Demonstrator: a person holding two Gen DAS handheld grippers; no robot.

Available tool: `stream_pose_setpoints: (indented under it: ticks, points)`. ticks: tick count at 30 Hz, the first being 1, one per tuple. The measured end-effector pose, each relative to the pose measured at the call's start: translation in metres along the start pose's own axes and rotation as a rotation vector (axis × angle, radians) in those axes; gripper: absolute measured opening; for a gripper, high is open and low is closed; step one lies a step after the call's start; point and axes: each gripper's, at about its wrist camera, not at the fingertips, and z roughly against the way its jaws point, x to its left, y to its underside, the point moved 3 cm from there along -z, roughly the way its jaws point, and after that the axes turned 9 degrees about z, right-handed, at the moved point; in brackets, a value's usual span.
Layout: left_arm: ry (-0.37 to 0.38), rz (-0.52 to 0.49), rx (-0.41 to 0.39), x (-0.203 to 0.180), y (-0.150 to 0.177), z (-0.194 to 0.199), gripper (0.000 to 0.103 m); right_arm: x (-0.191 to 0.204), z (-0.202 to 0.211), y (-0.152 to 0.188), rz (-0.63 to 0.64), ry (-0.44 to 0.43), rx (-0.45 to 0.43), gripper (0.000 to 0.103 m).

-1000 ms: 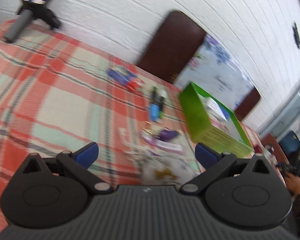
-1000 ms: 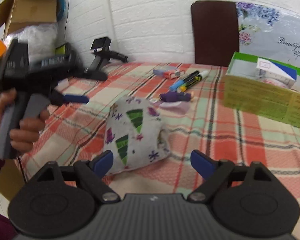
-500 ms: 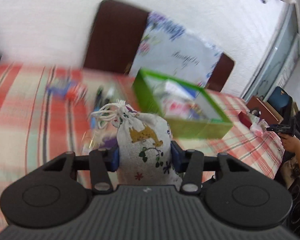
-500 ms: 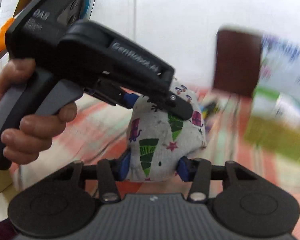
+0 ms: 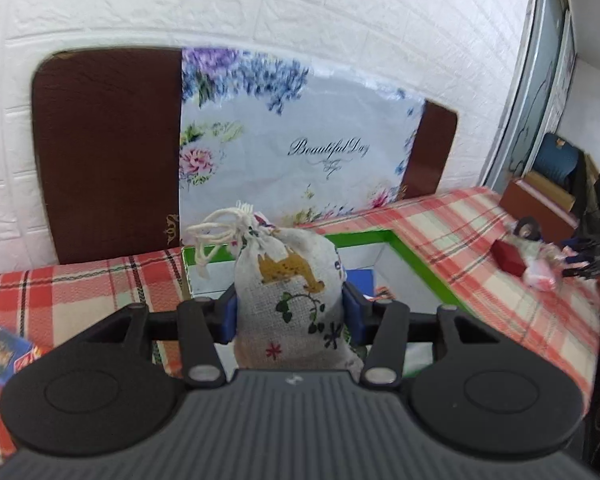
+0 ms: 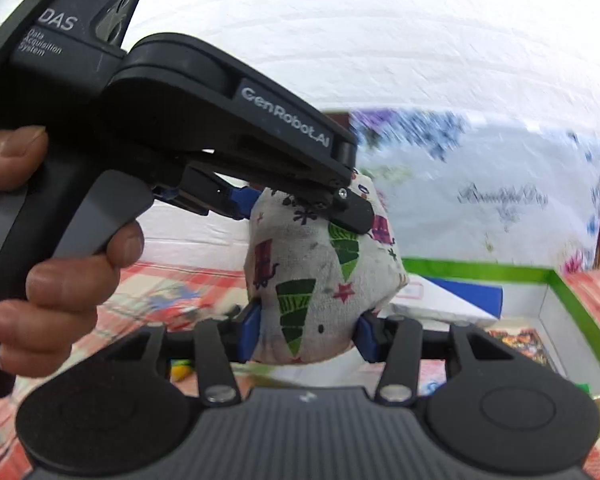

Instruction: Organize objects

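Both tongs grip one drawstring pouch (image 5: 290, 300), printed with trees and animals. The left tongs (image 5: 290, 312) are closed on its sides, tied neck upward; the right tongs (image 6: 307, 330) pinch what appears to be its lower end, though blur leaves this uncertain. A second ago both tongs were open and the pouch lay on the checked counter (image 5: 479, 236); half a second ago it was gripped and rising. It now hangs clear of the cloth, above the near edge of the green box (image 5: 415, 256). Judged from this, lifting is done and lowering into the box remains.
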Motion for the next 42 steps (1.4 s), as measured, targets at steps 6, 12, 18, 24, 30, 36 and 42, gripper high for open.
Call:
stream_pose_setpoints:
  ticks: [6,12,18,24,30,36,42]
  points:
    - [-0.145,-0.010,0.053,0.011,0.011,-0.028,0.061,-0.009,-0.029,0.019,-0.051,0.059,0.086,0.072]
    - [-0.232,-0.055,0.023,0.002,0.017,-0.001,0.064,-0.015,0.007,0.022,-0.105,0.122,0.031,0.077]
    - [-0.307,-0.032,0.022,-0.004,0.032,0.042,0.065,-0.020,0.036,0.014,-0.151,0.194,0.022,0.078]
    - [-0.348,-0.030,-0.006,-0.008,0.056,0.092,0.074,-0.020,0.083,0.016,-0.228,0.191,0.036,0.077]
    - [-0.369,-0.001,-0.018,-0.002,0.081,0.130,0.080,-0.012,0.114,0.013,-0.289,0.177,0.037,0.077]
    - [-0.395,0.014,-0.020,0.007,0.098,0.152,0.080,0.002,0.131,-0.001,-0.357,0.133,0.020,0.077]
    - [-0.407,0.015,-0.053,0.014,0.106,0.171,0.082,0.029,0.140,-0.013,-0.310,0.108,0.008,0.077]
